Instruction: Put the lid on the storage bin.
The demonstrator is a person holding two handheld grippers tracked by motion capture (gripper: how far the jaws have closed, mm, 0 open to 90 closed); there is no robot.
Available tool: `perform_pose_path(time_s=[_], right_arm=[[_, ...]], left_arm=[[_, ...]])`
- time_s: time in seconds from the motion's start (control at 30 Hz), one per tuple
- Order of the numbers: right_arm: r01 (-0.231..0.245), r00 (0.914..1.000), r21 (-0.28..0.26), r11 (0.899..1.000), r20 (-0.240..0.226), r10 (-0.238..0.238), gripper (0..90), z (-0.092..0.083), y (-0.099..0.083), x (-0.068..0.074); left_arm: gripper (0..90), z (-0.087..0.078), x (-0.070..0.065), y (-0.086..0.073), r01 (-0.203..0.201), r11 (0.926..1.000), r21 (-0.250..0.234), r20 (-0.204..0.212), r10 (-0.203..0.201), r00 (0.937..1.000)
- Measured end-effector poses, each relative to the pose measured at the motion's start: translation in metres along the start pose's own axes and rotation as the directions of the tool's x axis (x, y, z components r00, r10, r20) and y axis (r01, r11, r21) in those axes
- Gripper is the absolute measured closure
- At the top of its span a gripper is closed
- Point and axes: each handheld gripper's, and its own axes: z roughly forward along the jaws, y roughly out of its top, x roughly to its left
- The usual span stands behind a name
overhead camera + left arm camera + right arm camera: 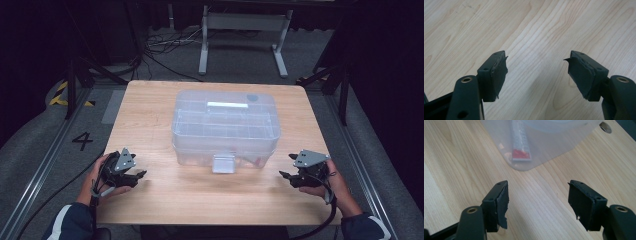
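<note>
Clear plastic box [226, 127] is sitting mid-table, the left gripper [141, 175] and right gripper [284, 175] flanking its front. Left jaws are gaping empty. Right jaws, likewise open, are nearing the box's corner [524, 157]; I judge a glancing nudge could slide it.

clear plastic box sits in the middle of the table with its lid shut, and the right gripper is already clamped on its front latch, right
Not quite. The clear plastic box does sit mid-table with its lid shut, but the right gripper is not on the front latch. The high view shows it off to the box's right, apart from it, and the right gripper view shows its jaws open over bare table.
</note>
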Motion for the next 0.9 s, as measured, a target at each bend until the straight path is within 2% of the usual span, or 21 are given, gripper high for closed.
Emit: perform_pose_path(time_s=[0.1,0.27,0.37,0.4,0.5,0.53,0.6,0.63,0.67,0.77,0.8,0.83,0.87,0.9], right_arm=[[-0.014,0.9999,0.006,1.0,0.005,0.014,34.0,-0.001,-0.007,-0.001],[-0.054,0.9984,0.005,0.999,0.018,0.053,33.9,-0.001,-0.021,-0.005],[-0.095,0.9951,-0.002,0.995,0.028,0.095,33.3,-0.002,-0.033,-0.008],[-0.131,0.9909,-0.009,0.991,0.029,0.131,32.2,-0.003,-0.042,-0.01],[-0.193,0.9803,-0.016,0.981,0.04,0.194,30.1,-0.002,-0.056,-0.012],[-0.193,0.9803,-0.016,0.981,0.04,0.194,30.1,-0.002,-0.056,-0.012],[-0.232,0.9715,0.001,0.973,0.052,0.231,29.0,-0.002,-0.066,-0.014],[-0.256,0.9644,0.005,0.967,0.069,0.255,28.8,-0.002,-0.072,-0.016],[-0.271,0.9606,0.0,0.963,0.063,0.271,28.7,-0.002,-0.076,-0.018],[-0.304,0.9515,-0.01,0.953,0.049,0.304,27.3,-0.001,-0.085,-0.018],[-0.308,0.9503,-0.012,0.951,0.045,0.308,27.1,0.0,-0.086,-0.018],[-0.308,0.9503,-0.012,0.951,0.045,0.308,27.1,0.0,-0.086,-0.018],[-0.313,0.9488,-0.01,0.95,0.04,0.313,26.4,0.003,-0.089,-0.016],[-0.313,0.9488,-0.01,0.95,0.04,0.313,26.4,0.003,-0.089,-0.016]], left_arm=[[30.7,0.001,0.003,-0.005,0.011,0.9998,0.015,-0.011,-0.011,0.9999],[29.3,0.001,0.004,-0.011,0.018,0.9998,0.005,0.021,-0.018,0.9996],[28.3,0.002,0.003,-0.014,0.029,0.9996,-0.002,0.038,-0.029,0.9988],[28.2,0.002,0.003,-0.016,0.041,0.9991,-0.008,0.054,-0.041,0.9977],[25.9,0.003,0.003,-0.02,0.06,0.9982,-0.003,0.08,-0.06,0.995],[24.7,0.003,0.003,-0.02,0.06,0.9982,-0.003,0.08,-0.06,0.995],[24.8,0.003,0.003,-0.025,0.083,0.9966,-0.005,0.086,-0.082,0.9929],[23.8,0.004,0.003,-0.027,0.094,0.9955,-0.01,0.097,-0.093,0.991],[22.6,0.003,0.003,-0.028,0.104,0.9946,-0.01,0.104,-0.102,0.9894],[19.9,0.004,0.002,-0.035,0.135,0.9908,-0.006,0.11,-0.134,0.9848],[19.5,0.004,0.002,-0.04,0.158,0.9873,-0.017,0.117,-0.155,0.9811],[19.4,0.004,0.002,-0.04,0.158,0.9873,-0.017,0.117,-0.155,0.9811],[19.3,0.004,0.002,-0.043,0.188,0.9819,-0.022,0.13,-0.184,0.9744],[19.3,0.003,0.003,-0.045,0.194,0.9807,-0.023,0.13,-0.19,0.9732]])
